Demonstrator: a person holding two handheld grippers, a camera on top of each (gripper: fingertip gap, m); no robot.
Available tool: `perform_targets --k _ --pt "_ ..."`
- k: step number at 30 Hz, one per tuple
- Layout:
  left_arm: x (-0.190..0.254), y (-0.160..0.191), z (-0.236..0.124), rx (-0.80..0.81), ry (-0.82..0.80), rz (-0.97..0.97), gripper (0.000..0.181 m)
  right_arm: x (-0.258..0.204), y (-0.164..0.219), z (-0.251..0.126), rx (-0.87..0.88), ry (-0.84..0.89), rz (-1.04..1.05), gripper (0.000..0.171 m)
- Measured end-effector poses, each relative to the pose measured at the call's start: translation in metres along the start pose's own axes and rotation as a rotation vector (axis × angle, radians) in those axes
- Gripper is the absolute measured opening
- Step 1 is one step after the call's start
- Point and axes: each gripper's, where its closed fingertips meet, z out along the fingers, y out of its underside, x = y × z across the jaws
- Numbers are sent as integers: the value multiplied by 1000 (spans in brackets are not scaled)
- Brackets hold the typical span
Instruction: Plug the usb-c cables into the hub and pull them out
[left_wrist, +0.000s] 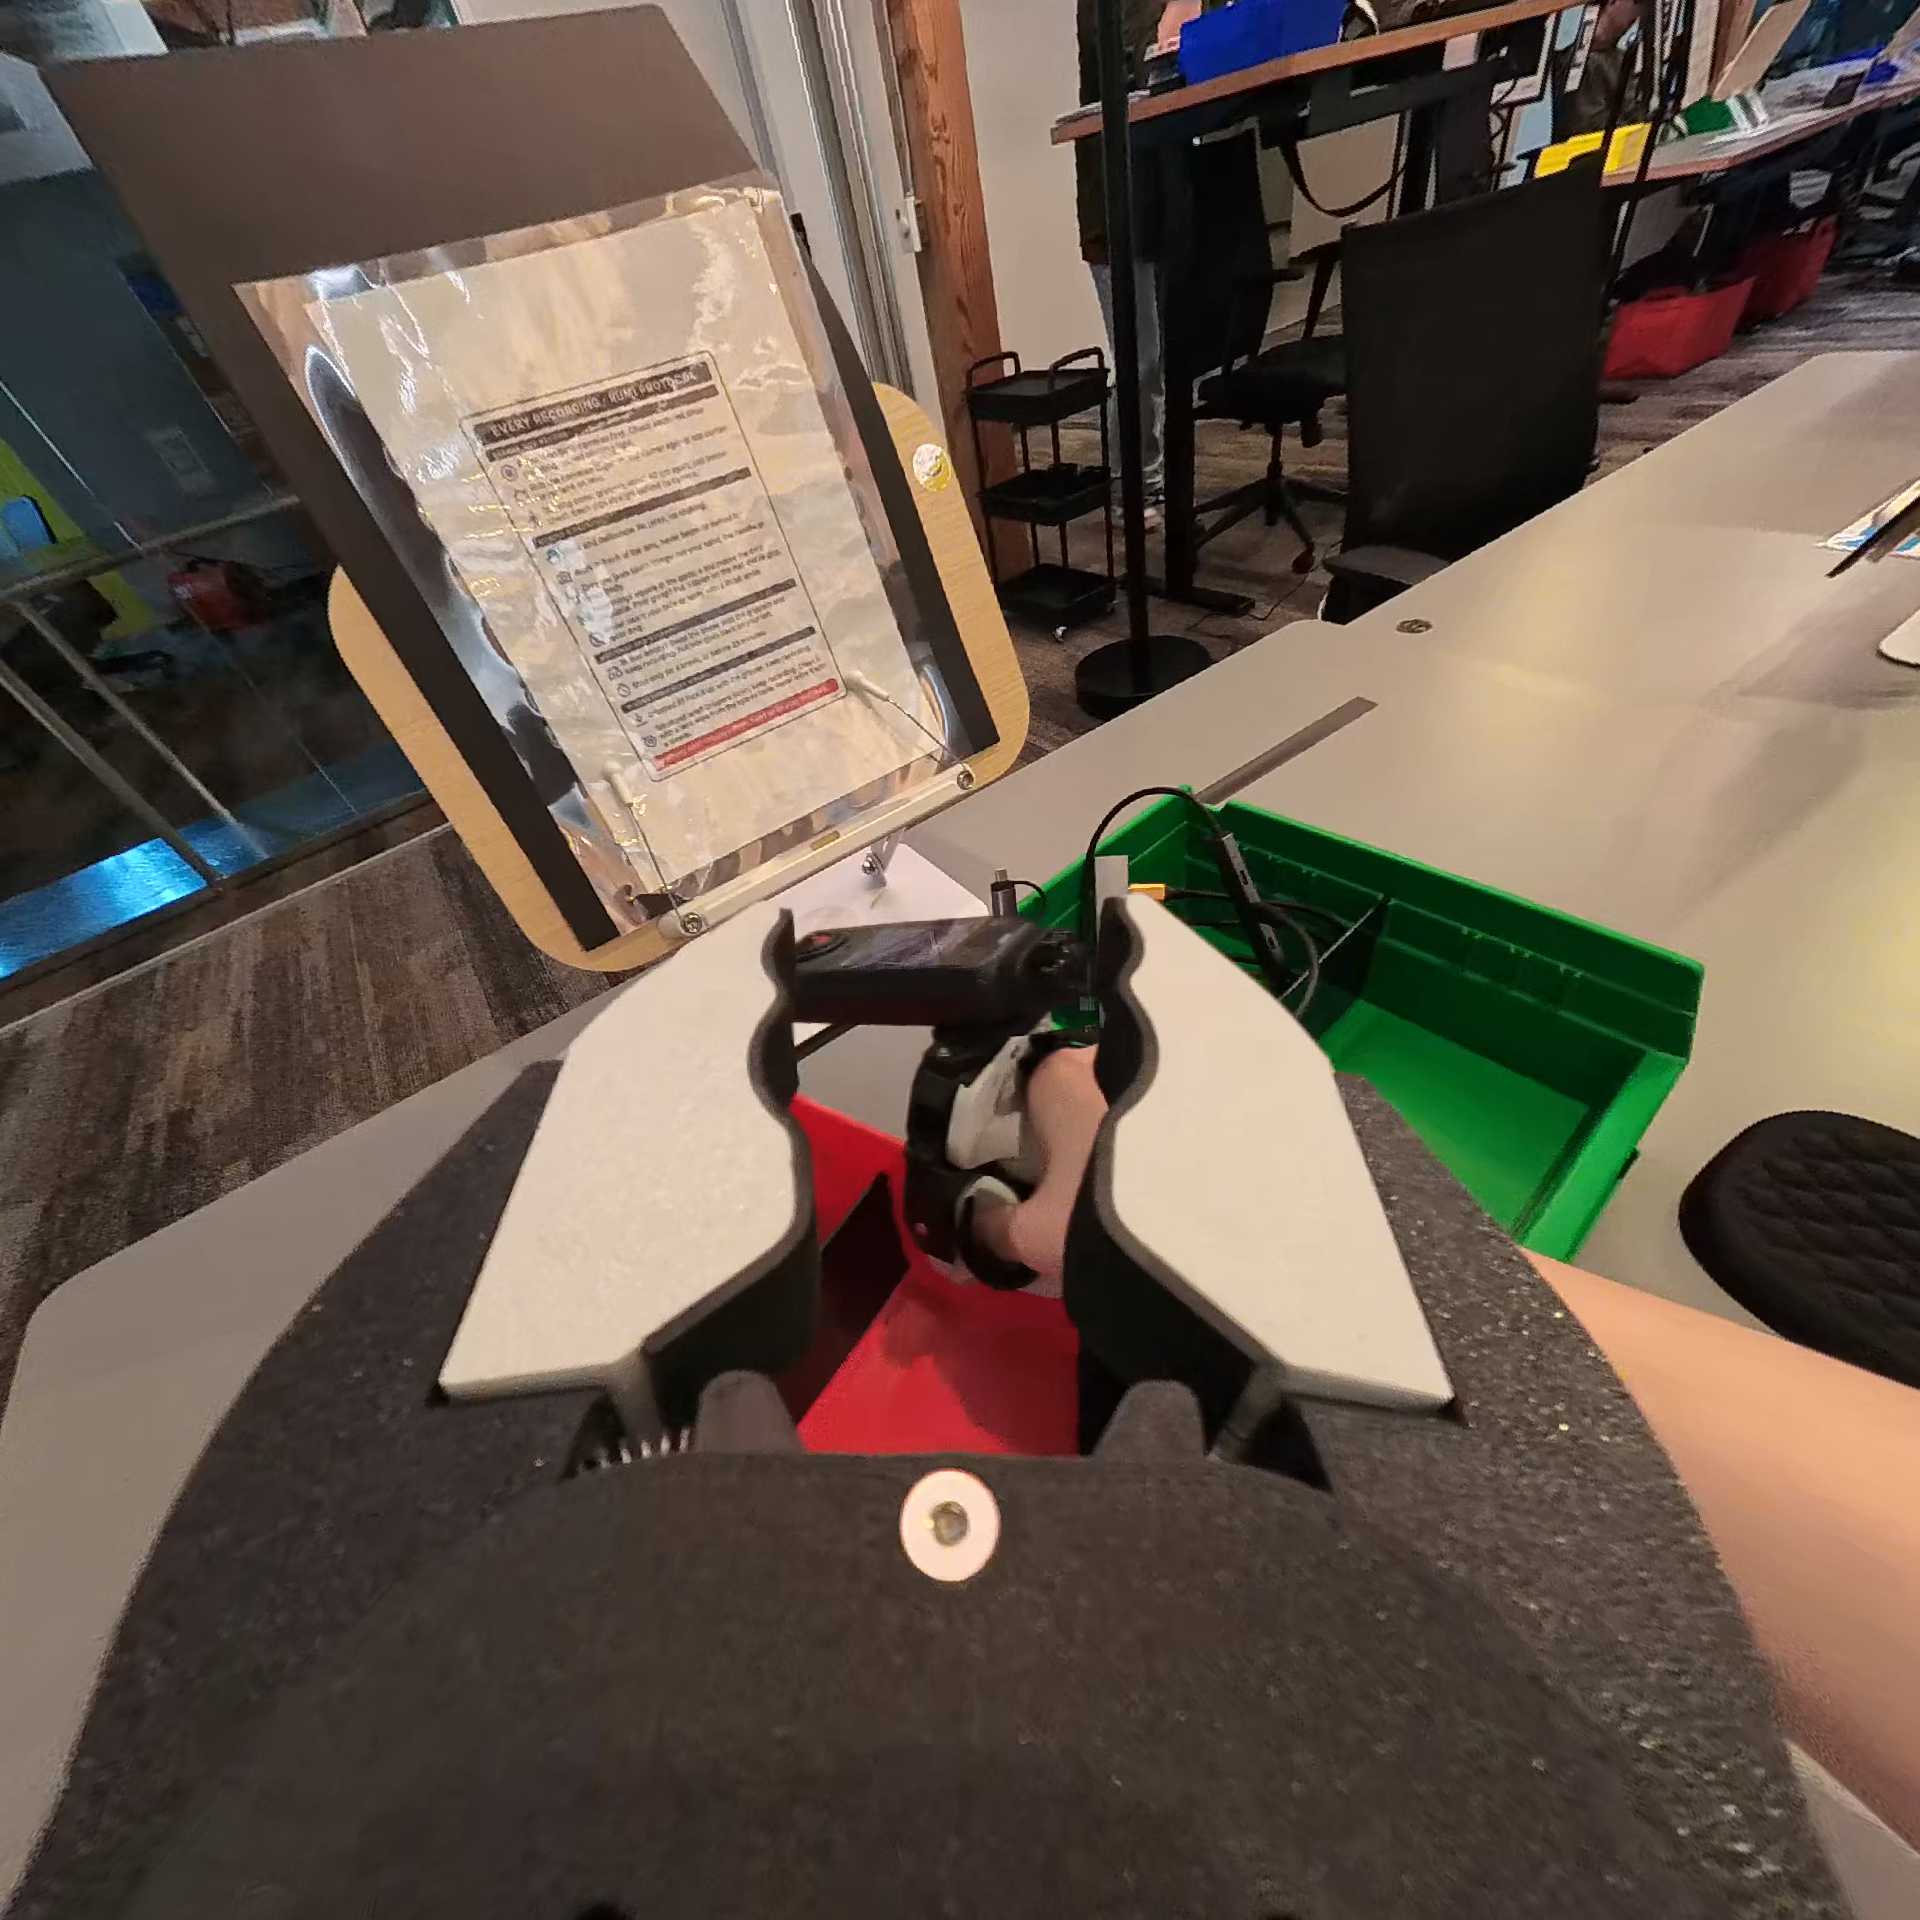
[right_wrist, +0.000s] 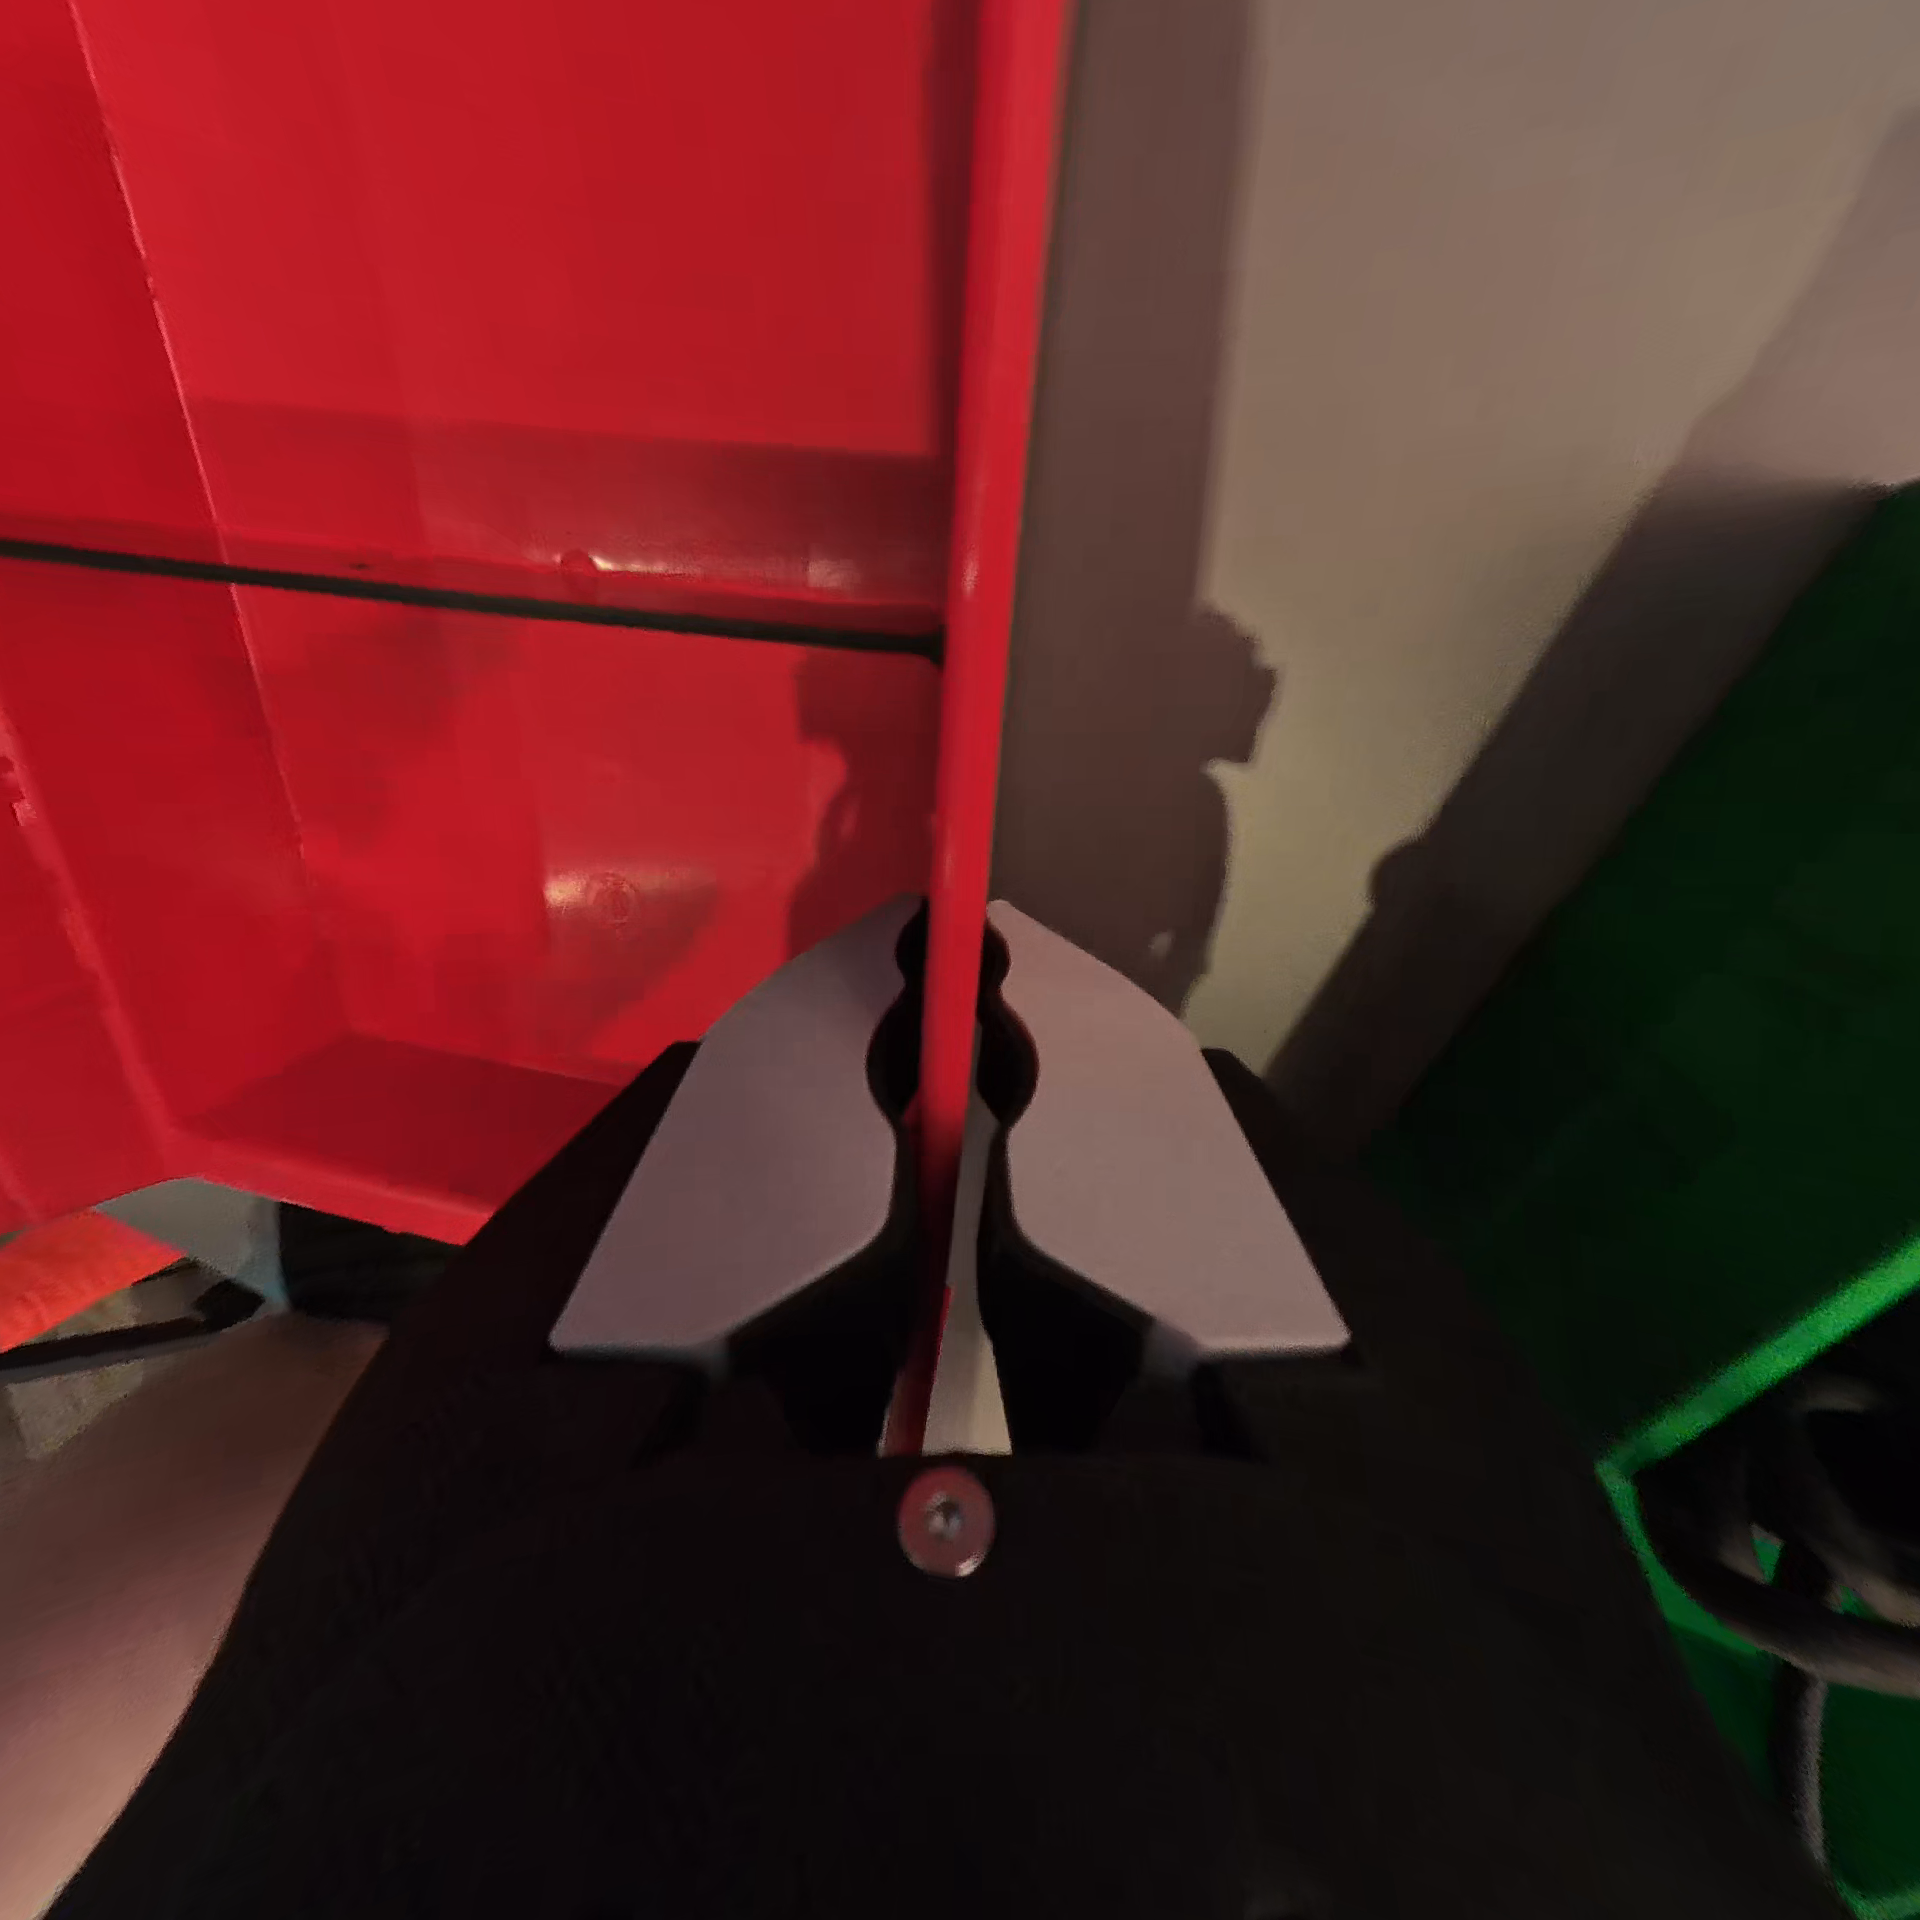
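The right gripper (right_wrist: 948, 940) clamps the red bin's (right_wrist: 520, 312) side wall; a square, level hold would keep it from tipping. The left gripper (left_wrist: 940, 966) hovers spread and empty. The USB-C cables (left_wrist: 1236, 904) lie in the green bin (left_wrist: 1507, 997).

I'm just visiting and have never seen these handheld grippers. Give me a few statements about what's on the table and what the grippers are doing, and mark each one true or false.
1. The right gripper is closed on the wall of the red bin. True.
2. The left gripper is clamped on a cable. False: its fingers are spread apart and hold nothing.
3. The cables lie in the green bin. True.
4. The red bin is full of cables. False: the part in view holds nothing but a divider.
5. The green bin stands on a grey table. True.
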Motion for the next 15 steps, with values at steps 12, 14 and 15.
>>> perform_targets --k 12,14,15 --pt "-28 -74 -93 546 9 -280 72 -6 -35 -91 43 -43 -121 8" --pt "-36 -82 -115 647 -7 -309 71 2 -37 -126 97 -55 -122 8" --pt "-39 -88 -130 728 -10 -327 70 8 -36 -145 126 -65 -123 8"
